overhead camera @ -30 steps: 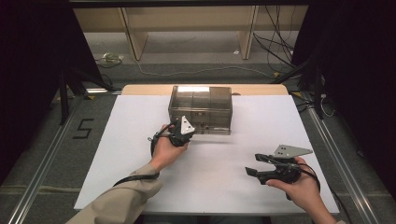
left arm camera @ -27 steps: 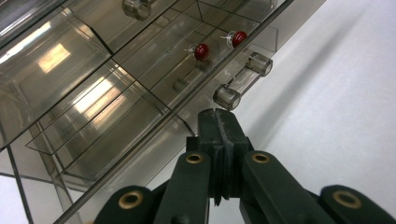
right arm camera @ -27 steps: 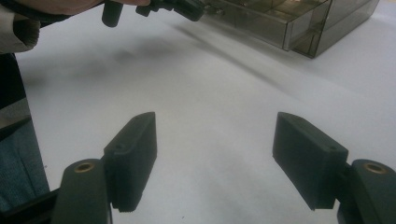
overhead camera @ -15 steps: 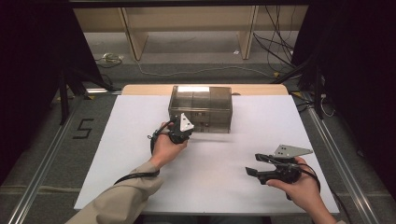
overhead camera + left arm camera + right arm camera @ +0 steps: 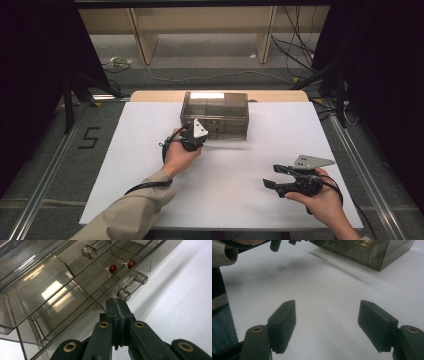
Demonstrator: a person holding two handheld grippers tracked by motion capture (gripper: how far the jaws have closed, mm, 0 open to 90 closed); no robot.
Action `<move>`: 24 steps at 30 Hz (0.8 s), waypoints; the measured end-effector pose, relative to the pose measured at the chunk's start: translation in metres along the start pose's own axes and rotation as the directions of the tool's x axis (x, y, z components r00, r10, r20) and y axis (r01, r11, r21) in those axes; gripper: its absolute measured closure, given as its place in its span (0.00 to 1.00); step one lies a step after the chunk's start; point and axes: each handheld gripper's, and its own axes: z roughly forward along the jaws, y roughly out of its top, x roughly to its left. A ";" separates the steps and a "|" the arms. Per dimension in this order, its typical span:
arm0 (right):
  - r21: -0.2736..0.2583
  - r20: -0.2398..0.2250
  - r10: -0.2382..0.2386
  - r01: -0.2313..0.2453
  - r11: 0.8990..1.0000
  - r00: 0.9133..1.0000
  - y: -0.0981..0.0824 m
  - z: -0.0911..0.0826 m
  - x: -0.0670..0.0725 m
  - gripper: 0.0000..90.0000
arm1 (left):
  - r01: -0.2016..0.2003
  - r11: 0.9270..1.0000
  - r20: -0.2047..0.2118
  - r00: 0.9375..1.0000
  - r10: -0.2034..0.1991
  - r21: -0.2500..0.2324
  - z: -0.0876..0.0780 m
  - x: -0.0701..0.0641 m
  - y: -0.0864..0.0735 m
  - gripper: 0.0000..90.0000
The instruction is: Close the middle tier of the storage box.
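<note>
Bears, on the white tabletop [image 5: 125,165], a smoky clear drawer box [image 5: 222,107] at 12 o'clock. Looks almost unchanged from a second ago, with the left tongs [image 5: 117,302] parked at 11 o'clock against the box front. Keeps them pressed shut on nothing, tips just beside a lower drawer's clear handle [image 5: 132,286]; cannot tell whether touching. Points, likely, to a drawer pull not yet begun. Leaves the right tongs [image 5: 329,322] at 4 o'clock, spread wide and empty. Holds two small red-headed pins [image 5: 113,268] in one drawer, perhaps one and its reflection.
</note>
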 end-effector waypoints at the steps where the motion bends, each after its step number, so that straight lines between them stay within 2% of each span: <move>1: 0.000 0.000 0.000 0.000 1.000 1.000 0.000 0.000 0.000 0.35 | -0.005 1.000 -0.001 1.000 0.005 0.005 0.000 0.001 0.000 1.00; 24: 0.001 0.000 0.004 -0.004 1.000 1.000 0.000 0.000 0.000 0.35 | 0.015 1.000 -0.015 1.000 -0.015 0.007 0.010 0.007 0.004 1.00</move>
